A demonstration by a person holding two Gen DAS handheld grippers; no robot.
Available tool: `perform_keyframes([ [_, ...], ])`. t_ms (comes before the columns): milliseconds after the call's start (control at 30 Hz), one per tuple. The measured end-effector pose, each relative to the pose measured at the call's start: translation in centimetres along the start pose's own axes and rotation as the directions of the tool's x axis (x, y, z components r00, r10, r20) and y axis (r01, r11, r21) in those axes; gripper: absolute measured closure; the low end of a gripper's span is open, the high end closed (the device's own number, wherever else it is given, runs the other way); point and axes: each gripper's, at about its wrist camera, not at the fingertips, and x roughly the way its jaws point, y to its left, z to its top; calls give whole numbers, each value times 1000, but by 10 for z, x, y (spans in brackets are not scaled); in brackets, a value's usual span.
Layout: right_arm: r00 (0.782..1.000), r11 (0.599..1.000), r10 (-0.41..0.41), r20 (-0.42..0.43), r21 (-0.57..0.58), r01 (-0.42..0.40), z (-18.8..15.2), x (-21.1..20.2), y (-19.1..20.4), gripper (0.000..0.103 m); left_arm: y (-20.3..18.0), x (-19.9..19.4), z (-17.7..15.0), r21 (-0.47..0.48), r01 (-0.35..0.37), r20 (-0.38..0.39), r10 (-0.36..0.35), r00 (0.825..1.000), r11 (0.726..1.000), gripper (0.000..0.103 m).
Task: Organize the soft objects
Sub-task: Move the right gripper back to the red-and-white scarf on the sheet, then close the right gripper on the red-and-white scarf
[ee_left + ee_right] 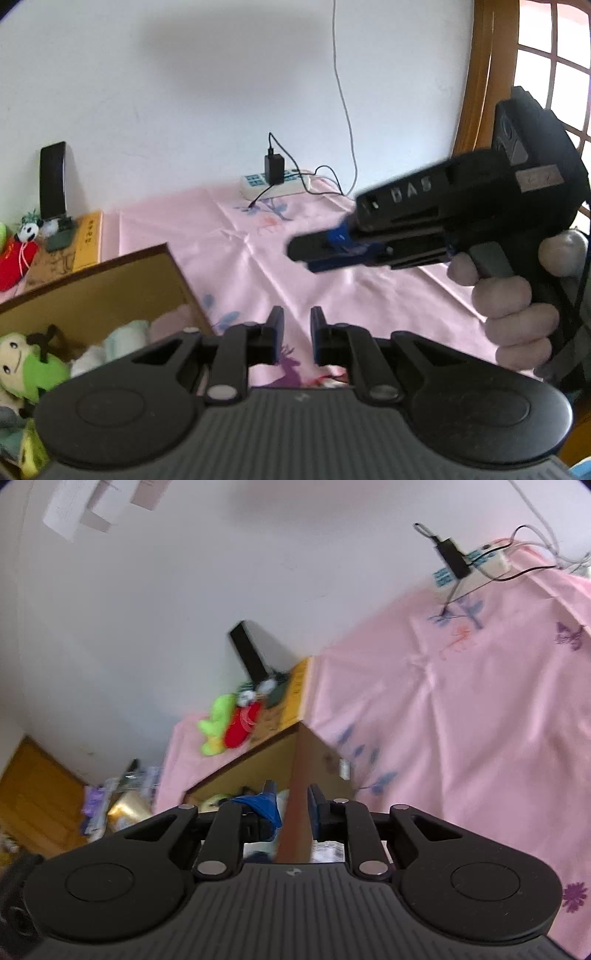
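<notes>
Both tools were closed and empty. The fingers of your left hand-held gripper (pixel 297 332) stood nearly together with only the pink-covered table (pixel 369 295) showing between them. Your right hand-held gripper (pixel 295 253) also had its fingers drawn in, and nothing was clamped at its tip.

The cardboard box (pixel 110 273) lay low and to the left of the left tool. It already held a cream-and-green plush (pixel 22 365) and pale rolled cloths (pixel 125 336).

The loose soft items, a green plush (pixel 216 720) and a red plush (pixel 242 725), lay side by side beyond the box against the wall. In the right wrist view they sat ahead and slightly left, past the box corner. Their long axes ran roughly from the wall toward the box. The left hand appeared to be on the nearer side, so reach from there across the box.
</notes>
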Motion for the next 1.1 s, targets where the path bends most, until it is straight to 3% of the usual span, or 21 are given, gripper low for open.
perform_keyframes([
  [67,997,997,-72,-25,-9,72,-6,6,-4,97,6,0,-8,1,51,-41,-51,998,999,93],
  [167,976,977,-209,-61,-58,206,-23,10,-12,96,1,5,-27,18,131,-116,-128,985,991,89],
  [200,970,972,-231,-79,-67,226,-28,11,-16,95,-3,7,-33,33,156,-139,-150,979,987,84],
  [267,954,960,-276,-120,-85,267,-39,11,-23,95,-13,16,-42,56,179,-169,-168,971,982,51],
  [400,912,918,-388,-137,-145,369,-52,16,-30,94,-27,40,-54,71,228,-233,-206,950,971,47],
  [533,897,910,-406,-173,-160,381,-58,16,-38,94,-34,73,-60,68,237,-277,-210,938,969,46],
  [633,885,903,-423,-196,-175,393,-64,18,-42,94,-37,96,-68,67,204,-322,-172,931,977,45],
  [733,887,916,-399,-233,-131,378,-66,20,-52,94,-39,111,-74,53,179,-347,-150,926,982,45],
  [800,889,927,-374,-262,-97,362,-66,20,-59,93,-43,112,-74,64,174,-335,-143,931,983,45],
  [833,890,933,-358,-281,-81,350,-65,20,-62,92,-44,111,-75,69,173,-333,-141,932,983,53],
  [867,892,938,-344,-294,-68,339,-64,20,-64,92,-45,111,-75,72,175,-336,-141,931,982,70],
  [1000,902,960,-268,-339,-17,279,-63,16,-73,96,-47,108,-75,56,177,-340,-148,929,983,80],
  [1100,914,972,-224,-339,-7,236,-61,12,-73,98,-48,101,-71,57,160,-317,-134,939,985,84],
])
